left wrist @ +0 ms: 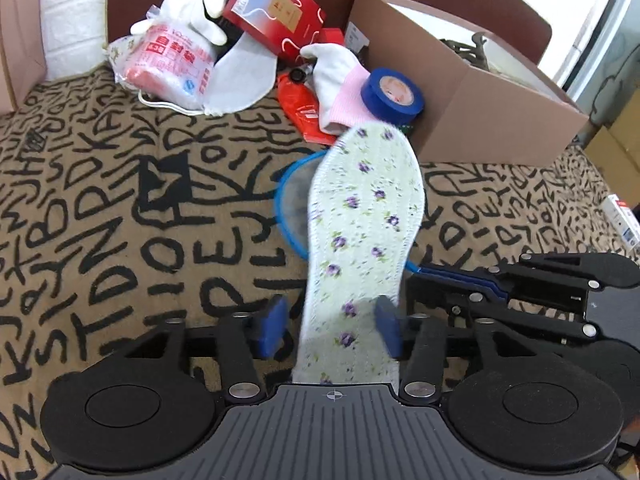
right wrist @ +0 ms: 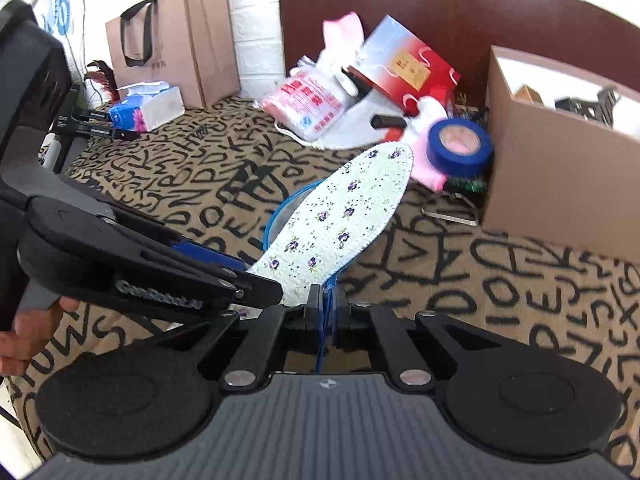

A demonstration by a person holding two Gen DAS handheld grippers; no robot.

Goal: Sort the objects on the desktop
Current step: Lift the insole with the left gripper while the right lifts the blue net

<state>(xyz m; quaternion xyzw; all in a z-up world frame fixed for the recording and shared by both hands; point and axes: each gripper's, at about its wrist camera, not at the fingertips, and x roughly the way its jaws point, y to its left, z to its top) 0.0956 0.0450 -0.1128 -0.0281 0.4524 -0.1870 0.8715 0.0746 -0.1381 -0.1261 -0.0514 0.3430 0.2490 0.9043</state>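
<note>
Insole (left wrist: 362, 236), floral side up, lies between the spread pads of the left gripper (left wrist: 331, 330), which stand clear of its heel edges. Right gripper (right wrist: 326, 308), at the left one's 3 o'clock, is clamped on the blue-rimmed mesh sieve (left wrist: 294, 204) under the insole. Cardboard box (left wrist: 472, 92) waits at 1 o'clock. Recommended handling: close squarely across the heel before lifting, keeping the sieve pinned

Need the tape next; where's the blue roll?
Blue tape roll sits at the pile's right end, against the cardboard box, beside the pink glove cuff.
</note>
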